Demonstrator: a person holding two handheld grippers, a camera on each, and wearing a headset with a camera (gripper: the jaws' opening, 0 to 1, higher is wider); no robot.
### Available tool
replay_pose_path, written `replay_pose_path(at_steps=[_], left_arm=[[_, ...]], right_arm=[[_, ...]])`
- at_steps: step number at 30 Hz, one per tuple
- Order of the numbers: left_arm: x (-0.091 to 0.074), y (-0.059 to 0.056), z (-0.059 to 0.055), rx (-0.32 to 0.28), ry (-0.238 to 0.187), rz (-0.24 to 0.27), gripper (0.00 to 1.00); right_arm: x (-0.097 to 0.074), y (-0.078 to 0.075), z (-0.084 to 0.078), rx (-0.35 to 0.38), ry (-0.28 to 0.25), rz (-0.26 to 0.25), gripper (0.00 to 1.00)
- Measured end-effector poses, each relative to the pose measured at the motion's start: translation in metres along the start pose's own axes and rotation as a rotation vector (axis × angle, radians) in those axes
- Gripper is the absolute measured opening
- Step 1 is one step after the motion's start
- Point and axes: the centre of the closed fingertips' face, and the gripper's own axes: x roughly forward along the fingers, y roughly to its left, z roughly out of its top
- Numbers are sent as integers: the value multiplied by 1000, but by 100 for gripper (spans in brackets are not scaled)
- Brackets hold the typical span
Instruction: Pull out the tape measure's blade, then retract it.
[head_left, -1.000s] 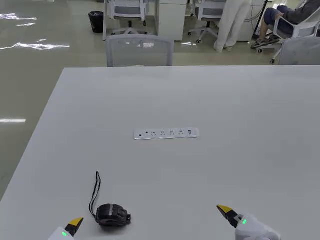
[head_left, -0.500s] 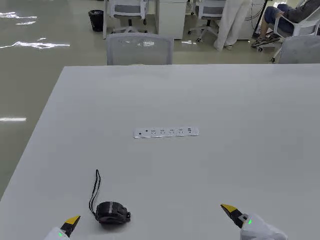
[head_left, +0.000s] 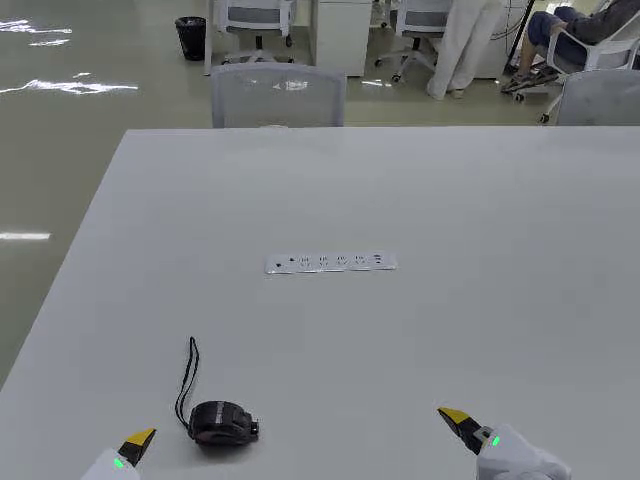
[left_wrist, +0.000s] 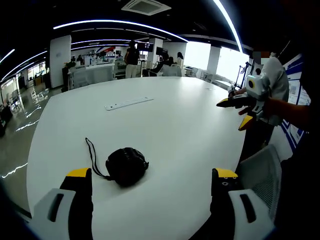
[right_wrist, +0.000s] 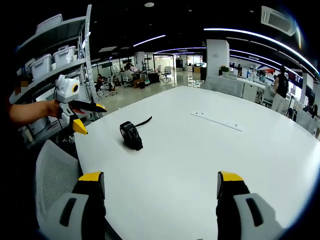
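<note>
A small black tape measure (head_left: 223, 422) with a black wrist loop lies on the white table (head_left: 400, 200) near its front left edge. In the left gripper view the tape measure (left_wrist: 126, 165) sits just ahead of my left gripper (left_wrist: 150, 182), whose yellow-tipped jaws stand wide apart with nothing between them. In the head view one yellow tip of the left gripper (head_left: 135, 440) shows just left of the tape. My right gripper (right_wrist: 161, 184) is open and bare, well to the right of the tape measure (right_wrist: 131, 135). The head view has the right gripper (head_left: 460, 428) at the front right.
A white power strip (head_left: 330, 263) lies flat at the table's middle. A grey mesh chair (head_left: 278, 97) stands at the far edge. Behind it are office chairs, a black bin (head_left: 190, 38) and people. Another mesh chair (left_wrist: 262, 172) sits close by my side of the table.
The head camera tilted slightly. Both grippers stay near the front edge with jaws apart; the left tip has dropped a little lower in view. The tape measure has not moved.
</note>
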Motion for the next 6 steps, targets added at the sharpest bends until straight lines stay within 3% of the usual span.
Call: replay_pose_path(at_steps=[6], left_arm=[[1, -1, 3, 7, -2, -4, 99]], right_arm=[[0, 1, 0, 0, 3, 5, 95]])
